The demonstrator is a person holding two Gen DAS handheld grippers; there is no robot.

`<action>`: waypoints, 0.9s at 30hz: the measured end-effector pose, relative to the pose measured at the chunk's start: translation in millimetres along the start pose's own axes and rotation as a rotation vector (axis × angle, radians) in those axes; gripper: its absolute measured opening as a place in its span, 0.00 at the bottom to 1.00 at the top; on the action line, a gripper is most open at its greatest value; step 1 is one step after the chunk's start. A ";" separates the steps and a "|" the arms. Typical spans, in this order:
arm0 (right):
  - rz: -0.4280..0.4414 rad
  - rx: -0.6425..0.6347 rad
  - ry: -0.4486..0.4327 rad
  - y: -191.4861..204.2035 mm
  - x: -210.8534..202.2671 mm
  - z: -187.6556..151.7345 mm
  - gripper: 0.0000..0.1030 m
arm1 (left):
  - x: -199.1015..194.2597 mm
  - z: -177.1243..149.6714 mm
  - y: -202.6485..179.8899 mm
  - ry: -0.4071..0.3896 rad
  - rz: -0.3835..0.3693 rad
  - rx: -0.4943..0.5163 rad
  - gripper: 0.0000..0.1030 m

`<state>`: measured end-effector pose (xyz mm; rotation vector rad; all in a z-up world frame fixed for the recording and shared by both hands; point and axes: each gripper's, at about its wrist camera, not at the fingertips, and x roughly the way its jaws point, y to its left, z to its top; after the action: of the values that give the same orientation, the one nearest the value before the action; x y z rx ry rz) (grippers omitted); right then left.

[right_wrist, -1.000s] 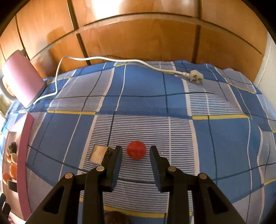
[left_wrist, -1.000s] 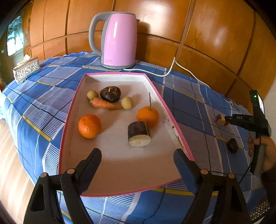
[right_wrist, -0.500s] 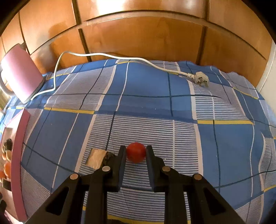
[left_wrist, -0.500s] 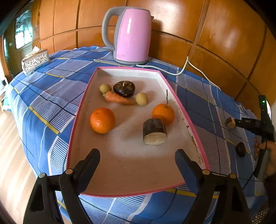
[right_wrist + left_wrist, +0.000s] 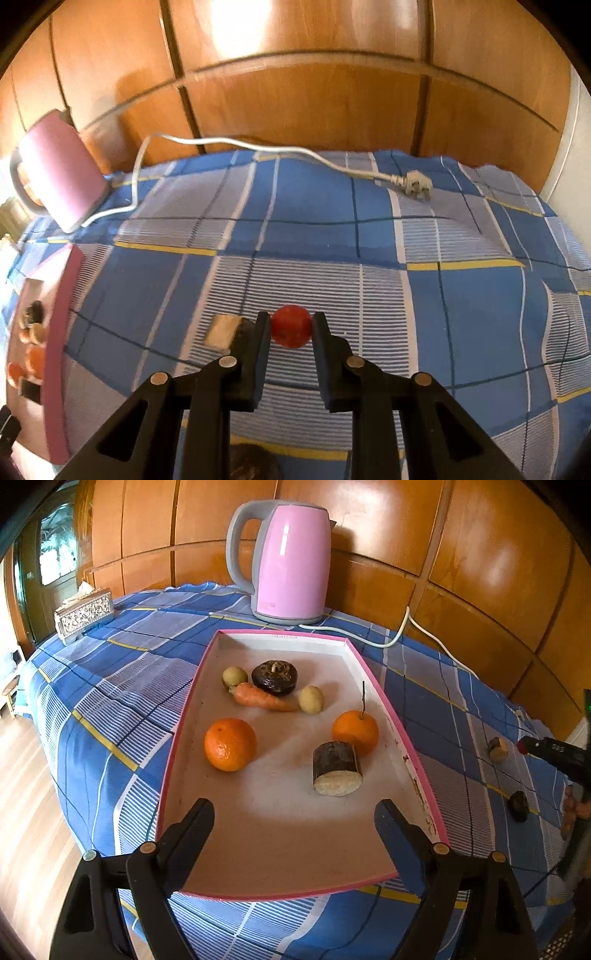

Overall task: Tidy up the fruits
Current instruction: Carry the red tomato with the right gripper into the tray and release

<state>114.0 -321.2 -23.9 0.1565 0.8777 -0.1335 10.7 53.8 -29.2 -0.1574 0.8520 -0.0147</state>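
Observation:
My right gripper [image 5: 290,326] is shut on a small red fruit [image 5: 291,331] and holds it just above the blue checked cloth. A cut brown piece [image 5: 224,331] lies just left of its left finger. My left gripper [image 5: 293,825] is open and empty over the near end of the pink-rimmed tray [image 5: 177,734]. In the tray lie two oranges [image 5: 230,743], a carrot [image 5: 264,699], two small yellowish fruits [image 5: 310,699], a dark round fruit [image 5: 274,676] and a cut dark stalk piece [image 5: 337,774]. The right gripper shows at the right edge of the left wrist view [image 5: 521,744].
A pink kettle [image 5: 286,561] stands behind the tray, its white cord and plug [image 5: 415,187] lying across the cloth. A silver tissue box [image 5: 84,614] sits far left. Two small dark pieces [image 5: 518,805] lie on the cloth right of the tray. A wooden wall lines the back.
My right gripper has closed on the red fruit and lifted it slightly. My left gripper has risen and drawn back a little over the tray, still open.

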 end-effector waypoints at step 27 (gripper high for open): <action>0.396 -0.219 0.015 127.6 -52.9 -46.0 0.22 | -17.2 8.0 26.2 -0.054 0.089 -0.085 0.86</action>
<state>68.9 -184.5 -1.5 0.1236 0.8550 0.3330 4.1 82.0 -15.0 -0.1989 0.8051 0.1092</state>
